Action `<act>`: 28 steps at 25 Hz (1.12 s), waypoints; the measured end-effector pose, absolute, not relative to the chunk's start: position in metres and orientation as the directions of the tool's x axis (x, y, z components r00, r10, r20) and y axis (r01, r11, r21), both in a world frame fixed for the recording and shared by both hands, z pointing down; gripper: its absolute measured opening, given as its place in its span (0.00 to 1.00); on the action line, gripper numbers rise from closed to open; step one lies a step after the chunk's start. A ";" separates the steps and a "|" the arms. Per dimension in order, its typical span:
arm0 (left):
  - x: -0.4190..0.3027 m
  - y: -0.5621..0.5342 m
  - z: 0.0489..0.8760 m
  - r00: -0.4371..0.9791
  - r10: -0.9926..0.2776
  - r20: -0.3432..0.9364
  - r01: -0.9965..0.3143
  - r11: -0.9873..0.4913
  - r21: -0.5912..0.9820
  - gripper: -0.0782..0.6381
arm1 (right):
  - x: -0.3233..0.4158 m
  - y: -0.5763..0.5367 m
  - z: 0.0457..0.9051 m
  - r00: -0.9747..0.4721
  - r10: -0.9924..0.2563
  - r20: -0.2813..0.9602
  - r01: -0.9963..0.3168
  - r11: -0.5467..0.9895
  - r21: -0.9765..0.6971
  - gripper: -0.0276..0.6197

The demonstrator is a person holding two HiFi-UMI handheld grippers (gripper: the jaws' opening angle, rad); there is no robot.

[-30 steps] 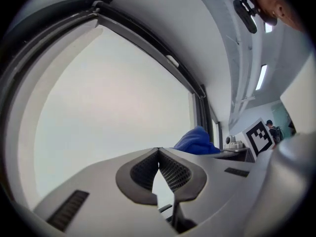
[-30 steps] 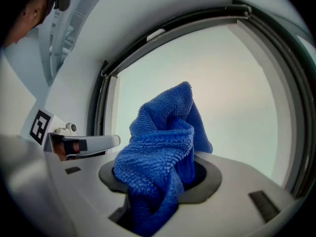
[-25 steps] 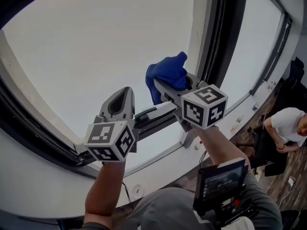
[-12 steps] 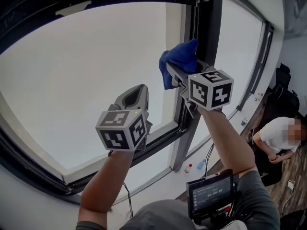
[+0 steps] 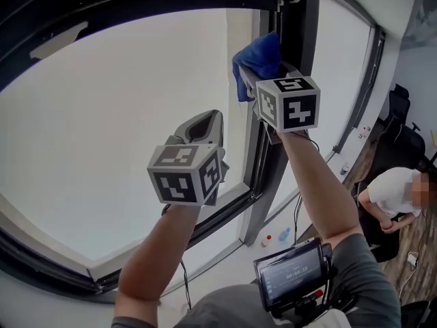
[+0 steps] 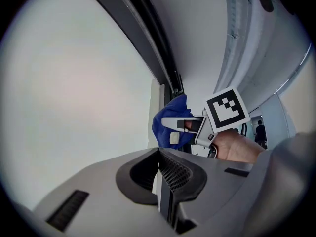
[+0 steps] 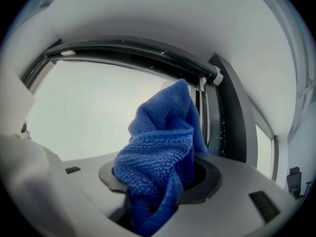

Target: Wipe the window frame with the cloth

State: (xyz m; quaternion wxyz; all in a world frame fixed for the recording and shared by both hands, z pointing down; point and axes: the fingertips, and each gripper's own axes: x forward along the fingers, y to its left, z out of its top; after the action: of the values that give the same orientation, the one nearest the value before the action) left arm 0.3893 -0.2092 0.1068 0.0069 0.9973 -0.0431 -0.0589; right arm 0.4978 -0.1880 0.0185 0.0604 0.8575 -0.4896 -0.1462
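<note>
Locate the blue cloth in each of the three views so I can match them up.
Head view: cloth upper centre, against the dark frame.
Left gripper view: cloth at centre, just below the frame.
Right gripper view: cloth at centre, bunched in the jaws of the right gripper.
Shared landmark: the dark frame right beside the cloth.

Head cam's behind both arms, facing the window frame. Left tongs cam looks right at the cloth nearby; right tongs cam's practically on it. All share the frame.
</note>
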 end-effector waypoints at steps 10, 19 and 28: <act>0.393 -0.225 0.149 0.994 -0.073 -0.081 -0.069 -0.996 0.057 0.12 | 0.506 -0.196 0.062 0.593 -0.786 -0.176 -0.705 -0.612 0.358 0.39; 0.373 -0.213 0.183 0.997 -0.051 -0.065 -0.049 -0.998 0.031 0.12 | 0.505 -0.195 0.128 0.646 -0.756 -0.108 -0.653 -0.620 0.434 0.39; 0.352 -0.207 0.225 0.998 -0.053 -0.034 -0.052 -0.998 0.039 0.12 | 0.513 -0.198 0.226 0.684 -0.729 0.029 -0.632 -0.572 0.523 0.39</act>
State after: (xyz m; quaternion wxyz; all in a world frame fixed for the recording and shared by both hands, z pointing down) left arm 0.3522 -0.2073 0.2247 0.0192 0.9993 -0.0262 -0.0177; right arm 0.5129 -0.1984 0.2265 0.2549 0.8813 -0.3862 -0.0953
